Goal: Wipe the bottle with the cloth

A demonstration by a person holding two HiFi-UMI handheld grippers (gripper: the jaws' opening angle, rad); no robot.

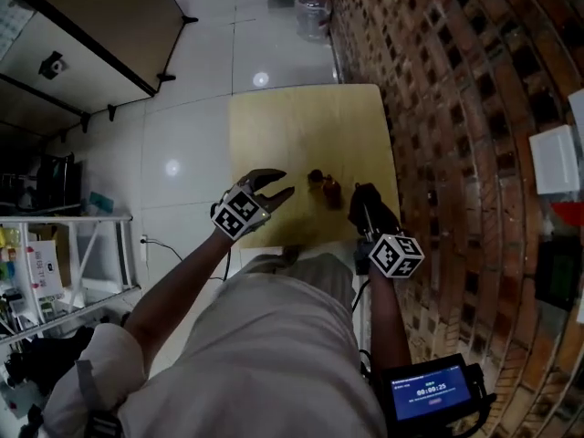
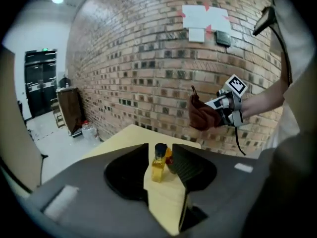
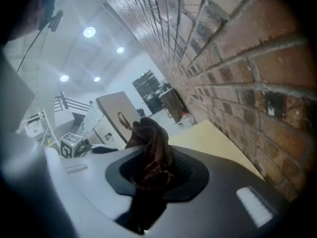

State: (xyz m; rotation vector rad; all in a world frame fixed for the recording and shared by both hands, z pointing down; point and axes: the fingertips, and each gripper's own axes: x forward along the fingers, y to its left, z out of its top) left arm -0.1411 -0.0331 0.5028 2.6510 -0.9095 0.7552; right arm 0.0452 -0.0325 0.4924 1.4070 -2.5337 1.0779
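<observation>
A brick wall (image 1: 456, 108) runs along the person's right side, and a pale tiled floor (image 1: 192, 89) spreads to the left and ahead. Between them a light yellow desk (image 1: 310, 126) stands with its long edge just beside the wall. The person leans over its near end, both forearms stretched out above it.

The left hand-held gripper (image 1: 276, 182) hangs over the near left part of the desk with its jaws apart and nothing pressed between the pads. The right hand-held gripper (image 1: 370, 210) is over the near right part, close to the wall, and its jaws are clamped on a dark brown cloth (image 3: 151, 148). The cloth bunches up between the pads and sticks out past the jaw tips, held off the desk.

The bottle (image 2: 159, 163) stands upright on the desk between the two grippers, apart from both. In the left gripper view it shows through the gap between the open jaws, beyond their tips. It is small, holds yellow liquid and has a dark cap. A small orange-red thing (image 2: 169, 155) sits just behind it, perhaps a second little bottle; the view is too poor to be sure.

A large clear water jug (image 1: 312, 9) stands on the floor beyond the desk's far end.
</observation>
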